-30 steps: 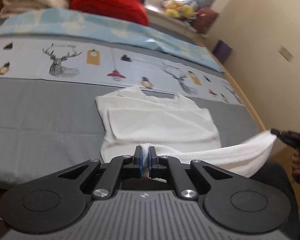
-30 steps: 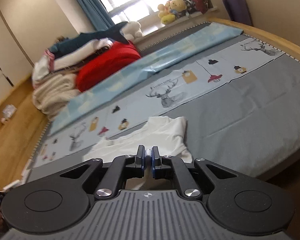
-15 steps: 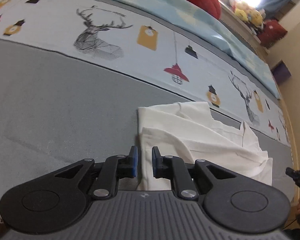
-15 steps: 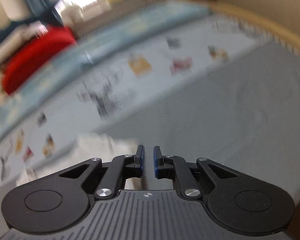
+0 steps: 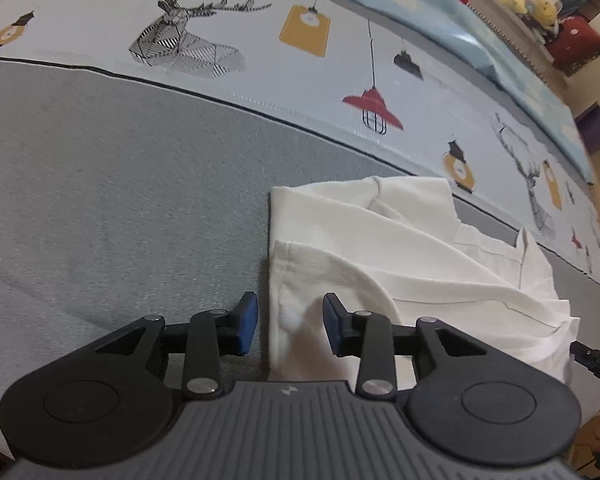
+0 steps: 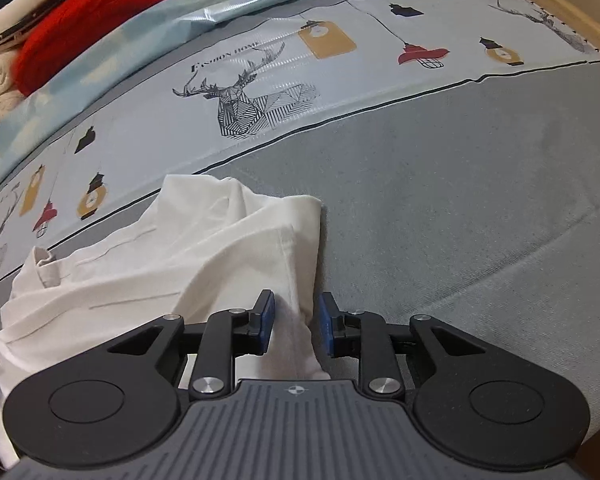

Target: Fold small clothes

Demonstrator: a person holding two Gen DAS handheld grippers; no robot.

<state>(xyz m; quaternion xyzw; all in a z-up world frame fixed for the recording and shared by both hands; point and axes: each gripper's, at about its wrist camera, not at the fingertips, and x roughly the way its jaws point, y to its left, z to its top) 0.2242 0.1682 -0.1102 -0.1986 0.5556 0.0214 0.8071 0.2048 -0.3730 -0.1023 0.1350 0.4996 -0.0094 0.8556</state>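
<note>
A small white shirt (image 5: 400, 248) lies folded over on the grey bed cover (image 5: 120, 184); it also shows in the right wrist view (image 6: 188, 256). My left gripper (image 5: 290, 326) is open, its blue pads astride the shirt's near left corner, holding nothing. My right gripper (image 6: 296, 322) is open too, its pads either side of the shirt's near right corner. The tip of the right gripper (image 5: 596, 360) shows at the right edge of the left wrist view.
A pale printed band with deer and lamps (image 6: 260, 92) runs across the bed beyond the shirt. A red cushion (image 6: 96, 20) and stacked bedding lie at the far side. The wooden bed frame (image 6: 560, 4) curves along the right.
Both grippers carried the lower hem forward over the shirt, opened and let it go. The shirt now lies folded in half, and both jaws have opened wider.
</note>
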